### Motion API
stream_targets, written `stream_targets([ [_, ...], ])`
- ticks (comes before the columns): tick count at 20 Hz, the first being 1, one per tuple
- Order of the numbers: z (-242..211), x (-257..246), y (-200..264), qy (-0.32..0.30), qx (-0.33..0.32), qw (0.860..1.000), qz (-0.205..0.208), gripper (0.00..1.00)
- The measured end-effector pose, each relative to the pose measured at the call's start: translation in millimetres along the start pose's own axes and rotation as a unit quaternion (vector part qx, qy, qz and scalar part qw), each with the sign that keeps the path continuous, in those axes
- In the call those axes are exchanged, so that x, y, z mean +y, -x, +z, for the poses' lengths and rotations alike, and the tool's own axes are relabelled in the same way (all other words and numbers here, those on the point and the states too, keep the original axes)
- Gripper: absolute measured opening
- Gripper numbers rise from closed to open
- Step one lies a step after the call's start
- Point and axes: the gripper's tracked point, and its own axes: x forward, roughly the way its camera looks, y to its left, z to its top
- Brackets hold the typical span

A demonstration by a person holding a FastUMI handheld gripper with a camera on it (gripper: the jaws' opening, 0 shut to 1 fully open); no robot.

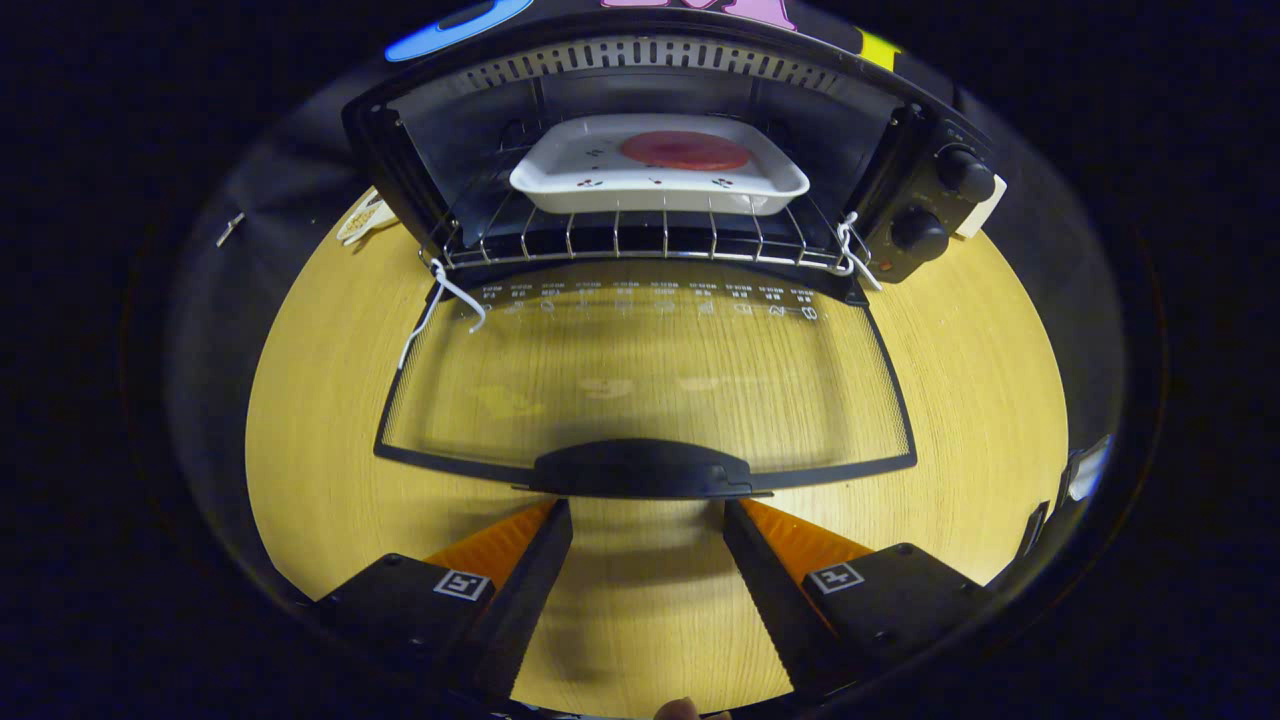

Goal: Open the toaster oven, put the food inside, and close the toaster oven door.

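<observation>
Closing comes next: the white dish [660,180] with food [685,150] sits on the toaster oven's rack [640,240]; the gripper [647,520], wide open and empty, flanks the door handle [640,468], which needs lifting.

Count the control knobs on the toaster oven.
2, both on the toaster oven's side panel beyond the open gripper: upper knob, lower knob. Others may be hidden.
</observation>
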Motion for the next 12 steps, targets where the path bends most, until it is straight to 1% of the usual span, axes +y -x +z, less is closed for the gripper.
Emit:
stream_targets([
  [1, 1.9, 0.4, -5.2, -0.009, -0.002, 1.0, -0.007, 1.0],
  [3, 0.9, 0.6, -1.1, -0.009, -0.004, 1.0, -0.008, 0.99],
  [9, 6.5, 0.2, 21.9, -0.006, -0.05, 0.999, 0.018, 0.99],
  [12, 11.5, 0.5, 36.5, -0.017, -0.072, 0.997, 0.032, 0.99],
])
